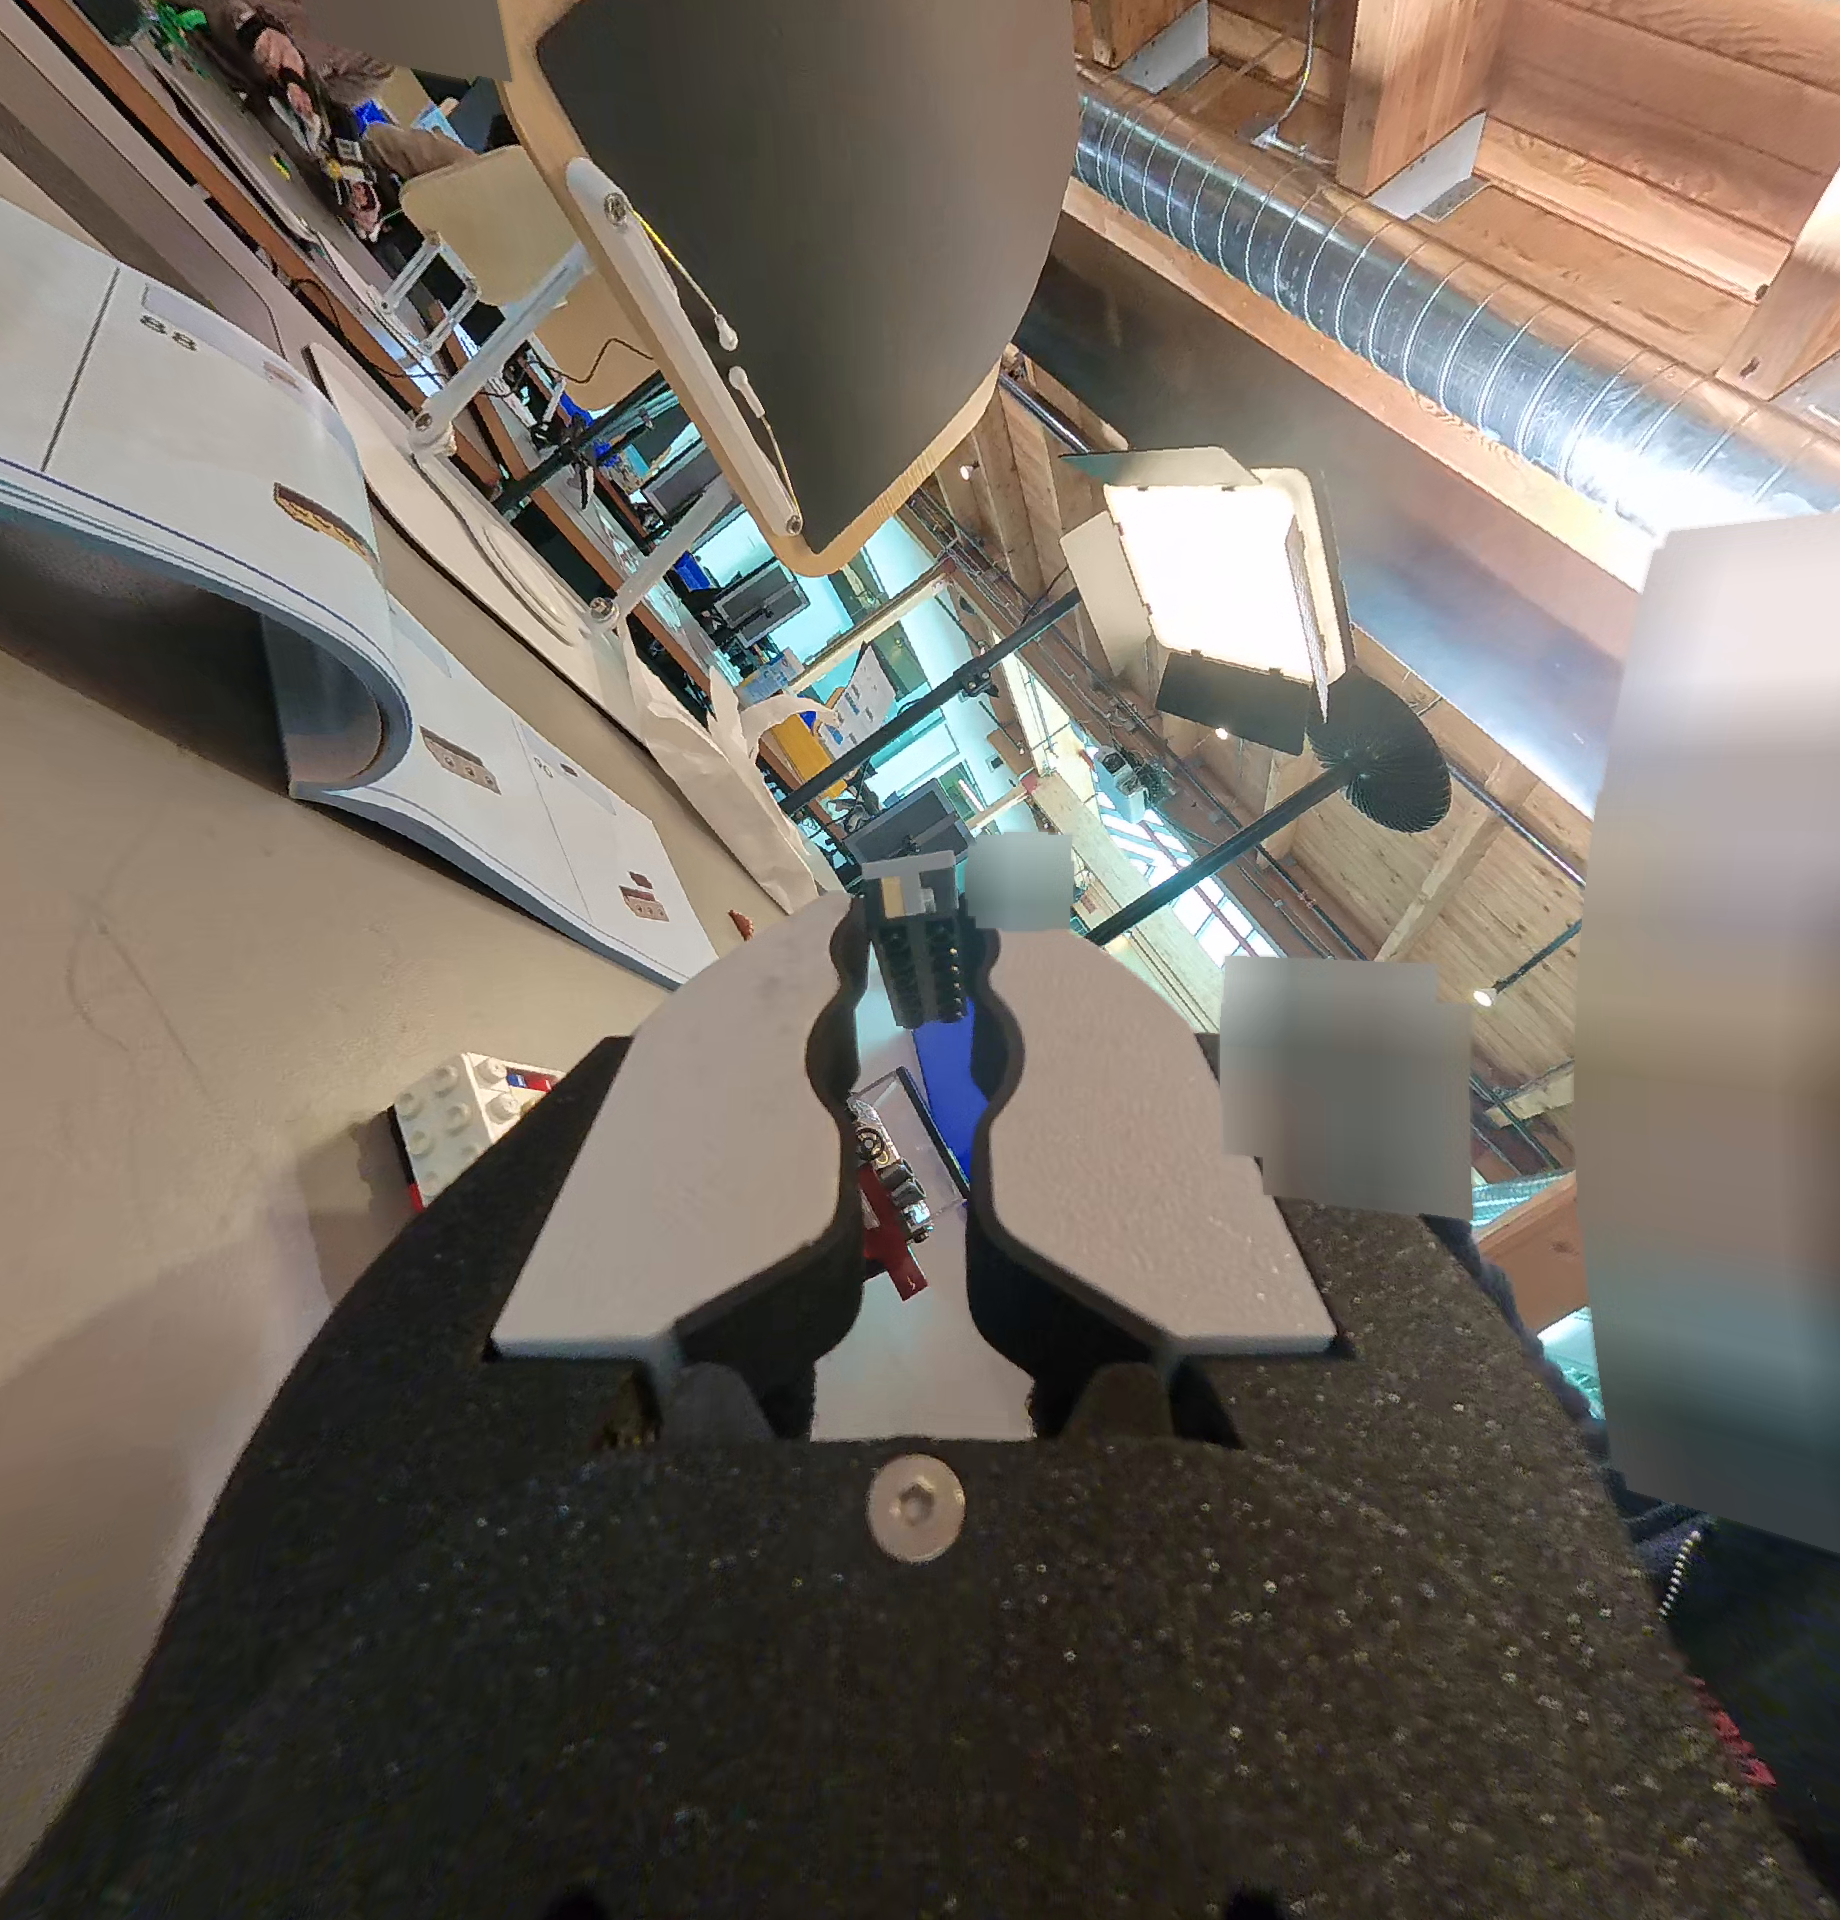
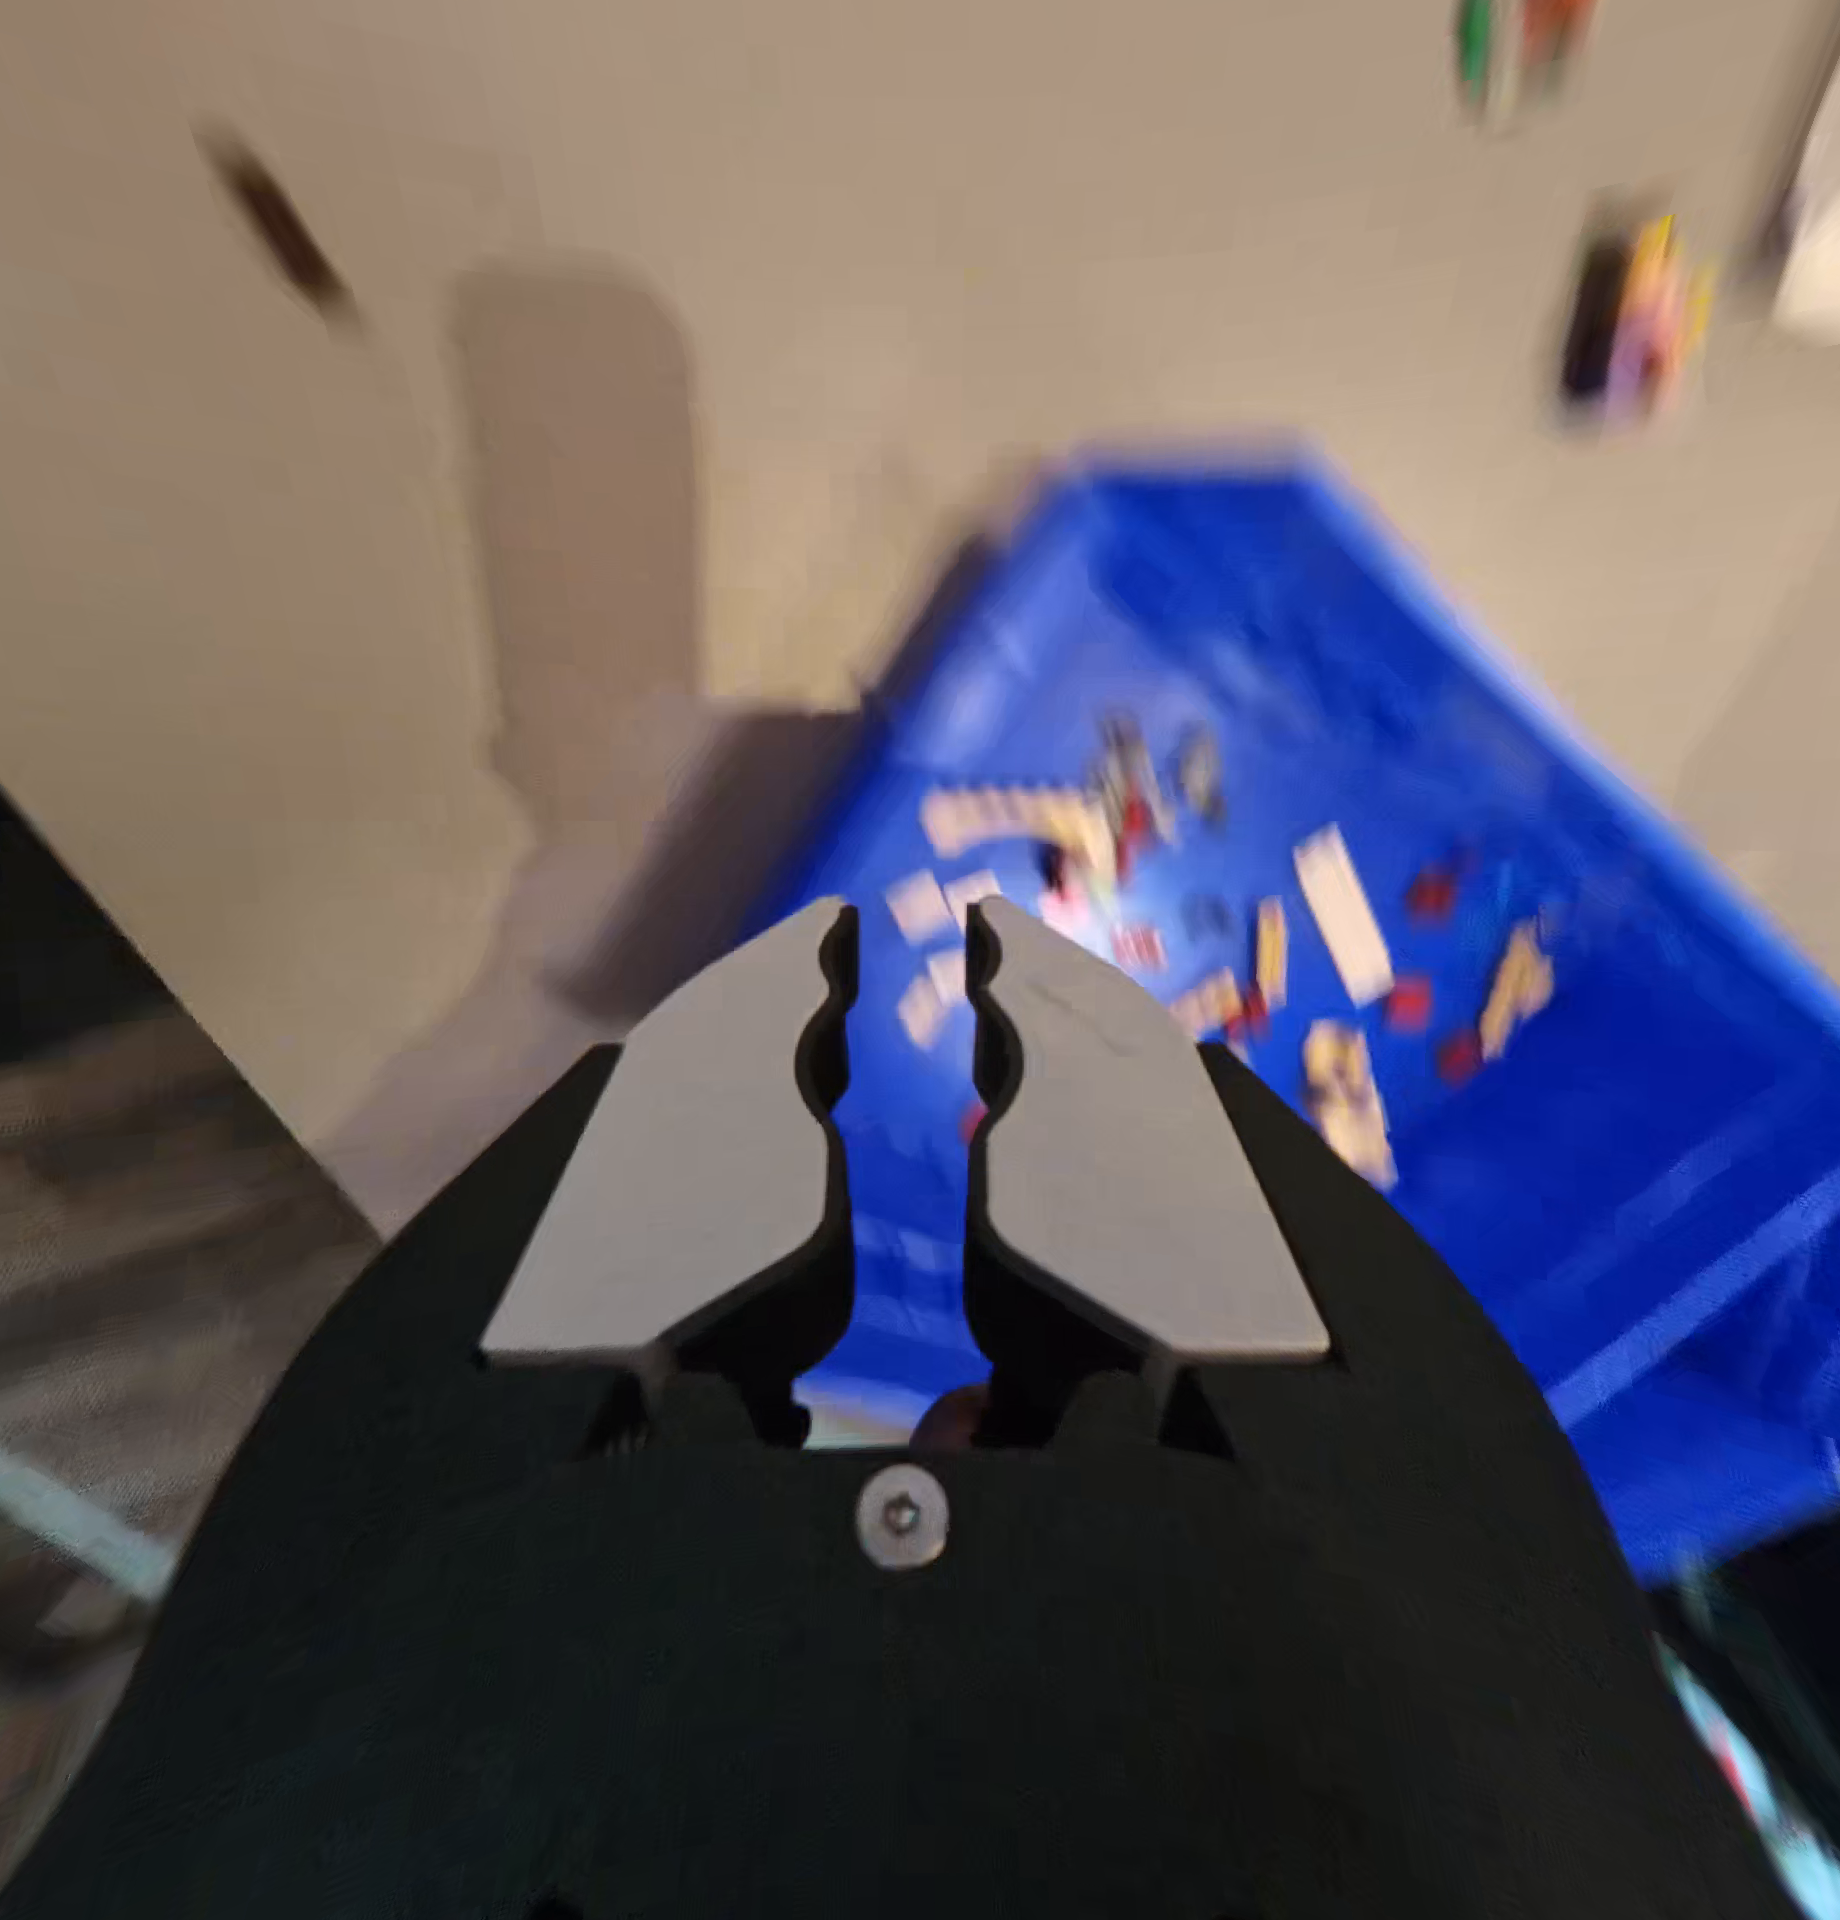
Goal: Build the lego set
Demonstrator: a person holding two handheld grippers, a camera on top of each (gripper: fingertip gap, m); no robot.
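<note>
The left gripper [image 1: 921, 925] is tipped up toward the ceiling and pinches a small dark grey brick piece [image 1: 921, 961] near its tips; both pads press on the piece's sides. The piece has a pale grey and tan bit on its far end and sticks out past the fingertips. Behind it on the bench [image 1: 168, 987] lie an open instruction booklet [image 1: 199, 457] with one page curled over, some crumpled white paper [image 1: 729, 758] and a white studded brick [image 1: 448, 1117] just beside the gripper's black body. A bright lamp panel [image 1: 1217, 571] hangs on a black pole above. The right gripper [image 2: 911, 920] is spread a little, with a clear gap between its two grey fingers [image 2: 708, 1143], and nothing sits between them. It hovers over a blue bin [image 2: 1518, 1195] that rests on the bench [image 2: 272, 623]. The picture is very blurry, but many small loose bricks [image 2: 1155, 914] in tan, white, red and black lie scattered on the bin's floor, past the fingertips.
</note>
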